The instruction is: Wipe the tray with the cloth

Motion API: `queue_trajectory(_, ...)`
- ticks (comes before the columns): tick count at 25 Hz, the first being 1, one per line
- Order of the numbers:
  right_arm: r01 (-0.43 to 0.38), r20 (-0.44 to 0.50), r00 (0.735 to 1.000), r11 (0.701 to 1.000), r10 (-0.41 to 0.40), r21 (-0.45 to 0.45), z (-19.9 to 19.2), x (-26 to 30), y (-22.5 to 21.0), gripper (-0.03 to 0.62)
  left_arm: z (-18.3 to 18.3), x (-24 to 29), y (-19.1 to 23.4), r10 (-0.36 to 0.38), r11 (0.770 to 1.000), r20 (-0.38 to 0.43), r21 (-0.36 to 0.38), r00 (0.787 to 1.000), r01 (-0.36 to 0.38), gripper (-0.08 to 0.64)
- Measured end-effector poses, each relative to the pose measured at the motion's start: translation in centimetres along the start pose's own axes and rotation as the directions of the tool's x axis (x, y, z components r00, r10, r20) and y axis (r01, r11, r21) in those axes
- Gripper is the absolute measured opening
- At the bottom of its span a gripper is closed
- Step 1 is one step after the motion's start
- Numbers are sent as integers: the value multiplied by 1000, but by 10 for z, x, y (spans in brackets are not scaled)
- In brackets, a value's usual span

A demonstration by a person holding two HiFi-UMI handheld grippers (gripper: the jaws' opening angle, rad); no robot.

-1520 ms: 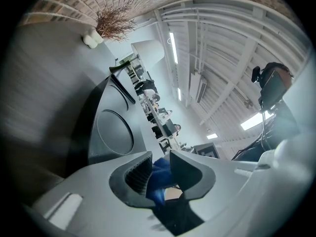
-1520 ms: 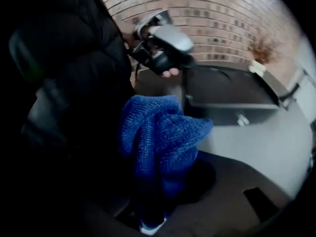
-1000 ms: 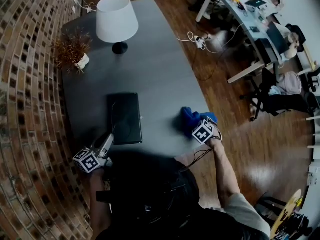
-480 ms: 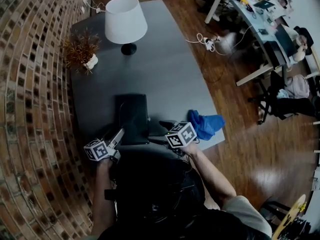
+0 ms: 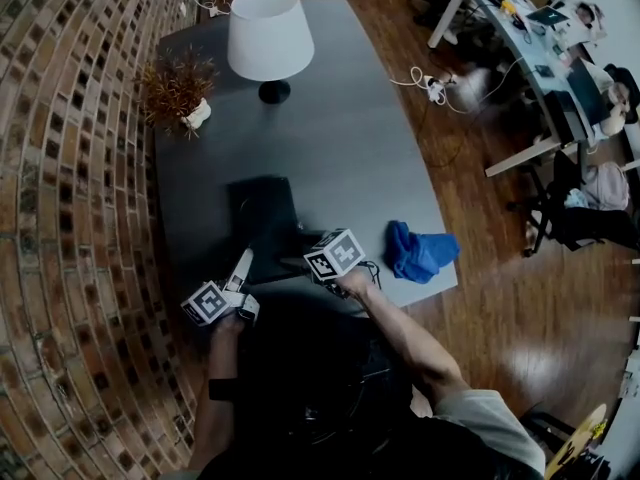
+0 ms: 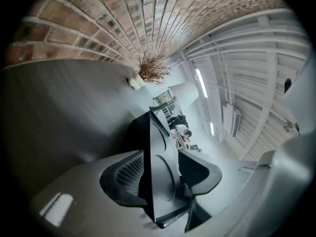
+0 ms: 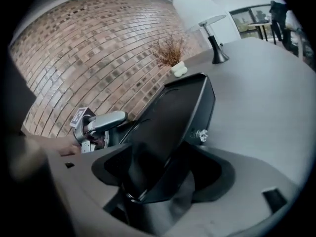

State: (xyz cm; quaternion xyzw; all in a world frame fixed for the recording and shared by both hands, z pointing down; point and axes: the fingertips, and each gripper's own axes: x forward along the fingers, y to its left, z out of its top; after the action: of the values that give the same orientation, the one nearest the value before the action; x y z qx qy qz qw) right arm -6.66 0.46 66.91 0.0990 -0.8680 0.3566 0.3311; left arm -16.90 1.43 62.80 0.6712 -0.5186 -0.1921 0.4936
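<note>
Right now both of my tools are at the near end of the tray [image 5: 262,213], which lies on the grey desk [image 5: 340,138] close to the brick wall [image 5: 70,168]. My left tool [image 5: 241,261] comes at the tray's near left corner. In the left gripper view the tray's edge stands between the jaws, which are partly apart and opening. The ribbed pad [image 6: 129,174] on one side sits right beside the tray's underside, and I can see a dark gap on the other side, so I have no hold on it.

My right tool [image 5: 298,262] reaches in from the right to the tray's near right corner. In the right gripper view that corner fills most of the space between the jaws. They stand fairly wide and are closing around it, and I cannot see the pads pressing on it yet. From that view the tray looks tipped, running up and away toward the far end of the desk.

The blue cloth [image 5: 420,252] lies crumpled on the desk near its right edge, just right of my right tool and apart from the tray; neither tool touches it. A white lamp [image 5: 266,33] and a small dried plant [image 5: 178,86] stand at the far end of the desk.
</note>
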Motion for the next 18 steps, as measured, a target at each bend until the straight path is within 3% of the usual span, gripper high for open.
queue_trajectory(2,-18,28,999,1000,18,-3,4,-10,-5,318,3,-3,-2,-8,999,-23,41,1000,9,207)
queue_trajectory(4,-37,118,992,999,35,14,16,-34,-14,288,7,-7,-14,1,987,-72,160,997,11,206)
queue_trajectory(6,36,149,988,998,-28,-52,27,-54,-34,233,4,-5,-34,-8,953,-150,299,989,53,202)
queue_trajectory(7,115,102,990,982,-101,-151,27,-55,-47,233,-3,-1,-42,-11,929,-208,361,978,87,202)
queue_trajectory(8,187,35,982,939,-185,-289,24,-50,-57,233,-13,3,-47,-2,903,-273,413,962,119,202)
queue_trajectory(9,222,-23,966,871,-258,-438,21,-43,-62,195,-24,7,-48,20,880,-332,454,943,141,202)
queue_trajectory(10,217,-65,950,793,-306,-569,20,-34,-61,169,-35,10,-45,52,861,-380,486,924,152,203)
queue_trajectory(12,146,-133,923,647,-361,-748,18,-18,-56,143,-50,13,-39,112,835,-438,528,892,154,204)
queue_trajectory(15,46,-195,876,479,-441,-877,12,-1,-56,143,-61,14,-35,144,824,-477,543,867,162,204)
queue_trajectory(18,-11,-211,834,366,-510,-931,8,7,-60,121,-60,16,-32,153,831,-479,536,865,150,198)
